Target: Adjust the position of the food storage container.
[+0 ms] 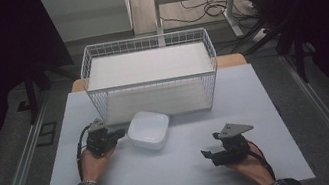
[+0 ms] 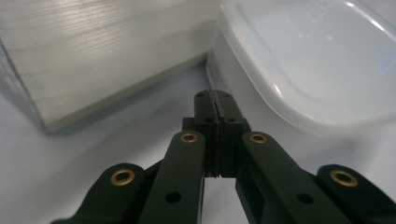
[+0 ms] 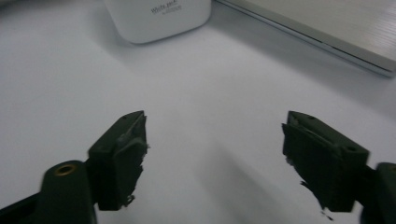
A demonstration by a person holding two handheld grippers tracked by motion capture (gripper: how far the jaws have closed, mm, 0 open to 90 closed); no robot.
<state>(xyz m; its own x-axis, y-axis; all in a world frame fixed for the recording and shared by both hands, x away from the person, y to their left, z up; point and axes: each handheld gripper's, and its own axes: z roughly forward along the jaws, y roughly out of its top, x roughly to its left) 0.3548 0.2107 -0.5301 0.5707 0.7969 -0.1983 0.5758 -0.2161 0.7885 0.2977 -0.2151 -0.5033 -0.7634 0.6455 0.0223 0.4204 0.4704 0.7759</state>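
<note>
We are working at a pale table [image 1: 176, 171], with a white wire basket [image 1: 149, 74] standing at its far side. In front of the basket, on the table and left of centre, we are seeing the white box [image 1: 149, 130] — a squarish plastic container with rounded corners, its lid on. We are judging it light, stiff and rather slick, so pinching a wall or the lid's rim should be surer than closing on the smooth top. We are holding the left hand-held gripper [image 1: 117, 133] just beside the box's left edge, its jaws pressed together on nothing. The right hand-held gripper [image 1: 208, 154] is hovering well apart from the box — its jaws are standing apart over bare table.
</note>
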